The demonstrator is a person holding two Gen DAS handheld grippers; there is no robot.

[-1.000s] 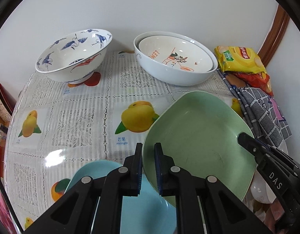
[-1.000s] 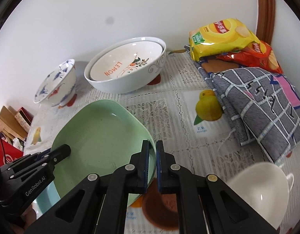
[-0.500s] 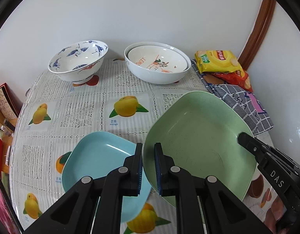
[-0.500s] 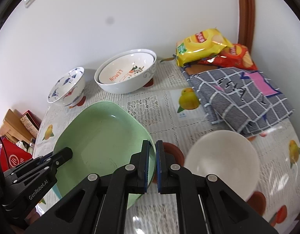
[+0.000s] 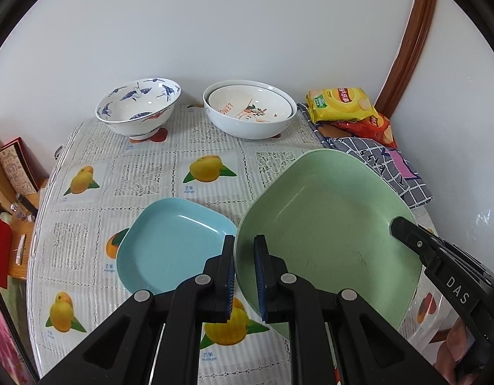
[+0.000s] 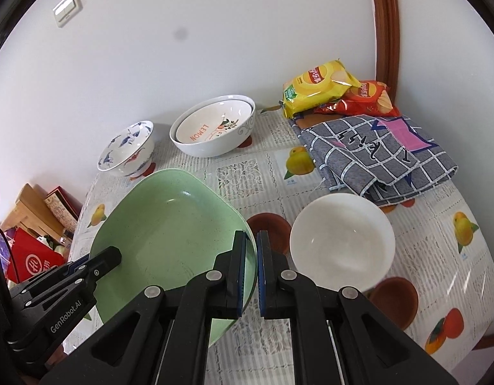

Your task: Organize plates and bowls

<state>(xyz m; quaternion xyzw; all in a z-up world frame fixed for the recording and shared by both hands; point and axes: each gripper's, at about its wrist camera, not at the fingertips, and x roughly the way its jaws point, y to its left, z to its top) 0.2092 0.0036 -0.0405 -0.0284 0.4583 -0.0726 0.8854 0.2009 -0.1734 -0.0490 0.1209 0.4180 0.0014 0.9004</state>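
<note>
A green square plate (image 5: 327,224) (image 6: 170,224) hangs above the table, held by both grippers. My left gripper (image 5: 244,250) is shut on the plate's left rim, and my right gripper (image 6: 251,243) is shut on the right rim. Each gripper shows in the other's view: the right gripper (image 5: 404,227), the left gripper (image 6: 109,256). A light blue square plate (image 5: 173,240) lies on the table just left of the green one. A plain white bowl (image 6: 341,240) stands to the right. At the back stand a blue-patterned bowl (image 5: 138,109) and two nested lemon-print bowls (image 5: 250,112).
Yellow and red chip bags (image 6: 320,91) and a folded checked cloth (image 6: 375,150) fill the back right corner by the wall. The tablecloth (image 5: 86,224) carries fruit prints. Boxes and a red bag (image 6: 32,256) sit beyond the table's left edge.
Both grippers rose and drew back from the wall with the green plate between them. The blue plate and the white bowl came fully into view.
</note>
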